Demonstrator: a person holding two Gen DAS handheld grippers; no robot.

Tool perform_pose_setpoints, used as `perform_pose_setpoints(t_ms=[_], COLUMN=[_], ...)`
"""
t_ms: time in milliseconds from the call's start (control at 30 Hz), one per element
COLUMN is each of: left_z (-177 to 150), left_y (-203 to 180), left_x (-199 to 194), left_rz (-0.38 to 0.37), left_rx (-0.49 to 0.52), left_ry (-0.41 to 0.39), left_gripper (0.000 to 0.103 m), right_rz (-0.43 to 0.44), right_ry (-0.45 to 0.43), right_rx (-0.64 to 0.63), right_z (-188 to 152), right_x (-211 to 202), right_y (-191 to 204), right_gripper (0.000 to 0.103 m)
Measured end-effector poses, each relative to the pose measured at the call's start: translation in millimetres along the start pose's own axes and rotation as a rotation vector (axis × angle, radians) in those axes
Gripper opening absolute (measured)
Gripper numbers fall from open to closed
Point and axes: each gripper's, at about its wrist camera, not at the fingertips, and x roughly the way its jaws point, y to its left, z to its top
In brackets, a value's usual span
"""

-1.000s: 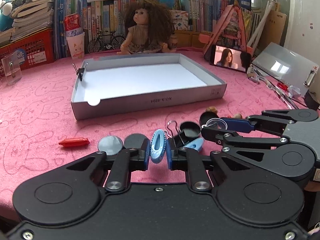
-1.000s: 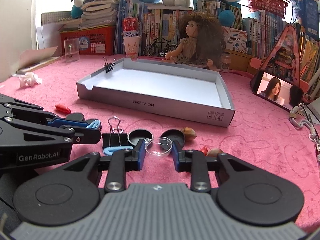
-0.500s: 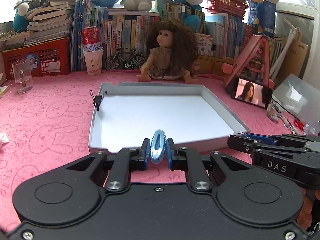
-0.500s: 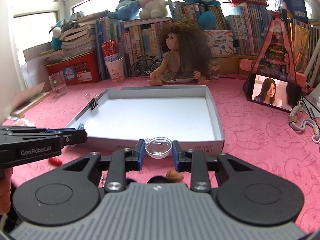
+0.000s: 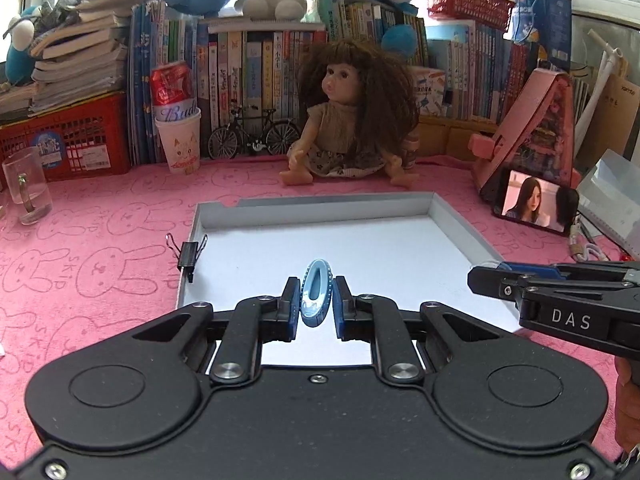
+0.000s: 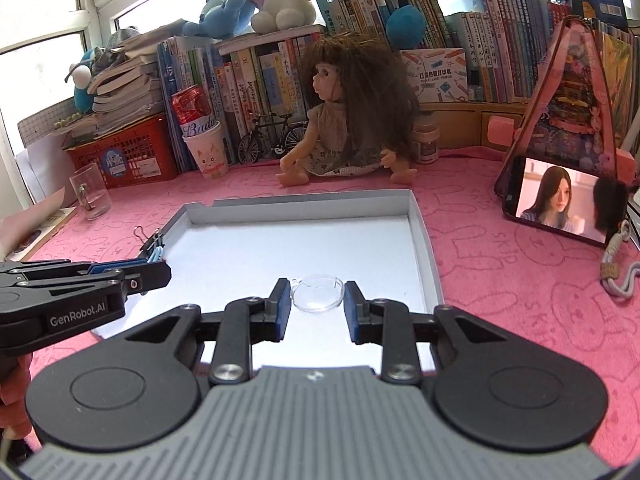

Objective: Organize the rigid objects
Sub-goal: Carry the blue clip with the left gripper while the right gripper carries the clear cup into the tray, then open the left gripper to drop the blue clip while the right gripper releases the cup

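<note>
The left gripper point(image 5: 316, 306) pinches a blue oval clip point(image 5: 317, 298) on edge, long axis upright. The right gripper point(image 6: 317, 306) pinches a clear round lid point(image 6: 318, 293) flat. Both hang over the white tray's point(image 5: 456, 232) near edge, tray floor directly below.

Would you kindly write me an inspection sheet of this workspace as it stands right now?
Surface: pink bunny-print cloth, no spills seen.
Job's things: blue oval clip and clear round lid, both held above the grey cardboard tray; tray floor bare.
Clutter: black binder clip on the tray's left wall; glass mug.
Grippers: left hand-held gripper shut on the clip; right hand-held gripper shut on the lid.
Cables: corded strap beside the phone.
Surroundings: doll, books, plush toys, red crate.
</note>
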Motion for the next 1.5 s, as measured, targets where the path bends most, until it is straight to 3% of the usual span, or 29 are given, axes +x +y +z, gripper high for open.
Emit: perform_pose_setpoints(t_ms=[333, 1167, 1333, 1400, 1467, 1500], left_z=[-8.7, -21.5, -21.5, -21.0, -20.3, -20.0], left_y=[0.3, -4.1, -4.1, -4.9, -5.3, -5.7], left_x=[40.3, 62.1, 59.5, 56.3, 51.8, 49.4], left_rz=[0.034, 0.065, 0.049, 0.050, 0.049, 0.049], left_rx=[-0.003, 0.022, 0.018, 0.019, 0.019, 0.019], left_ry=[0.071, 0.105, 0.104, 0.094, 0.078, 0.071], left_gripper=[0.016, 0.017, 0.020, 0.027, 0.040, 0.041], right_rz=[-0.055, -0.104, -0.103, -0.102, -0.097, -0.100], right_ry=[0.064, 0.121, 0.116, 0.112, 0.105, 0.102], right_rx=[-0.011, -0.072, -0.069, -0.068, -0.072, -0.076], right_z=[-3.6, -15.9, -16.4, -16.1, -15.6, -15.3], right_x=[39.0, 62.4, 61.8, 60.3, 57.9, 56.6], right_y=[0.2, 6.1, 6.0, 6.1, 7.0, 7.9], right_gripper=[0.034, 0.034, 0.041, 0.053, 0.056, 0.058])
